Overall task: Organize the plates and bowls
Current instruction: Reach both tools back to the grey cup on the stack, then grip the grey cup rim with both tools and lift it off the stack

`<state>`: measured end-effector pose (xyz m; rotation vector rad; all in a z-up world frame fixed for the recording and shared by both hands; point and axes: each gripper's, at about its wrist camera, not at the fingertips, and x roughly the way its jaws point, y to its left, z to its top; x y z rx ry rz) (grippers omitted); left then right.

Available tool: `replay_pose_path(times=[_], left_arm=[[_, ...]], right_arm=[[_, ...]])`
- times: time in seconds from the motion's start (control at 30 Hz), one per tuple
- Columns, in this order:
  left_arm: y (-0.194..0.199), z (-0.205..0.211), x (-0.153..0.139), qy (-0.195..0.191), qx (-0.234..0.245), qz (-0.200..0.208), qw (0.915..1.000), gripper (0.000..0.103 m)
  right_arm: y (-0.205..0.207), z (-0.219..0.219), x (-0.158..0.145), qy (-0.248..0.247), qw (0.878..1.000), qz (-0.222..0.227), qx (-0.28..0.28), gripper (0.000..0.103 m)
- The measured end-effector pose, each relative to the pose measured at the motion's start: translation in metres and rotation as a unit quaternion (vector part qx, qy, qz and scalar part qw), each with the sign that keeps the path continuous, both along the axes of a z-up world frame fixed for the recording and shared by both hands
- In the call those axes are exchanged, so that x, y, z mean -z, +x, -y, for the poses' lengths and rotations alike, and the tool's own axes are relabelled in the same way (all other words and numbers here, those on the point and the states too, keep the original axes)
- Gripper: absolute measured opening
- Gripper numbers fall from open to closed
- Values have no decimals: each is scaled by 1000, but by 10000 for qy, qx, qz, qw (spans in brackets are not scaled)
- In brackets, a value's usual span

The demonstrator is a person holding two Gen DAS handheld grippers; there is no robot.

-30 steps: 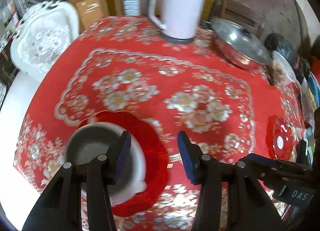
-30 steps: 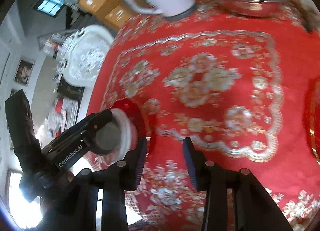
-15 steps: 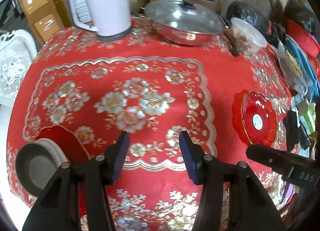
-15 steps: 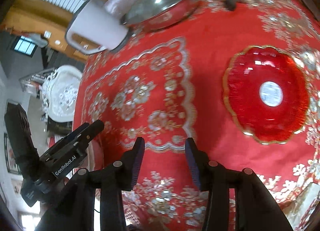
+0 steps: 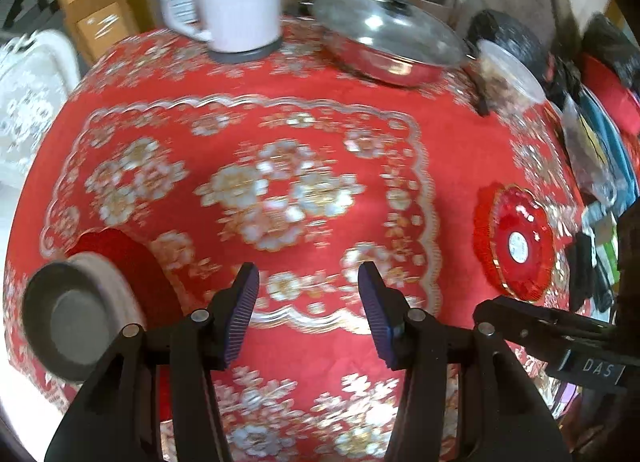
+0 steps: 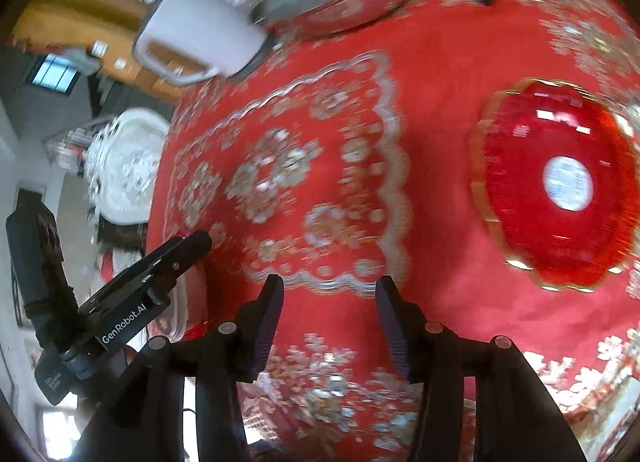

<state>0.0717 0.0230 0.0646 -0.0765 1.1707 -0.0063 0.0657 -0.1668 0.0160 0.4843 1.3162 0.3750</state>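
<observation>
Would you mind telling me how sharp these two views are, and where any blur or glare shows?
Left wrist view: mild motion blur on the tablecloth, glare on the pan lid. Right wrist view: heavier smear, streaking the red plate and kettle. Both grippers' fingers stay sharp; fisheye bends the table edges.

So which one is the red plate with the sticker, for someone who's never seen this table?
Start at the red flowered tablecloth. On its right side, nearer than the steel lidded pan, lies the red plate, empty, with a gold scalloped rim and a white round sticker at its centre.
</observation>
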Motion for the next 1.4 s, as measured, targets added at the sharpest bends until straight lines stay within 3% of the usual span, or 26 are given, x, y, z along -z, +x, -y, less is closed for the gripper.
replay_pose_path(times=[0.2, 0.37, 0.43, 0.5, 0.87, 1.03, 1.17, 1.23, 1.4], left_arm=[[-32, -94, -7, 28, -925, -64, 9957, 50], [-61, -173, -10, -48, -1670, -249, 9856, 50], [-72, -194, -8, -254, -1891, -279, 9812, 57], [-78, -210, -7, -338, -2098, -313, 9767, 57], [-93, -249, 7, -706, -2503, -340, 9650, 57], [-97, -260, 7, -510, -2573, -324, 9644, 57], [-102, -274, 12, -512, -2724, -382, 9601, 57], [-103, -276, 14, -518, -2754, -384, 9592, 57], [-100, -277, 17, -509, -2734, -396, 9597, 57]], right_arm=[[11, -81, 2, 116, 9963, 1, -856, 51], [16, -142, 0, 150, 9895, 30, -1441, 51], [16, -166, 0, 164, 9859, 48, -1664, 51], [15, -188, -3, 176, 9817, 86, -1896, 51], [10, -271, -16, 287, 9653, 253, -2582, 51], [9, -304, -24, 301, 9603, 313, -2757, 53], [5, -332, -23, 49, 9542, 417, -2963, 54], [5, -341, -16, -329, 9534, 453, -2965, 54], [12, -325, -5, -810, 9561, 444, -2779, 48]])
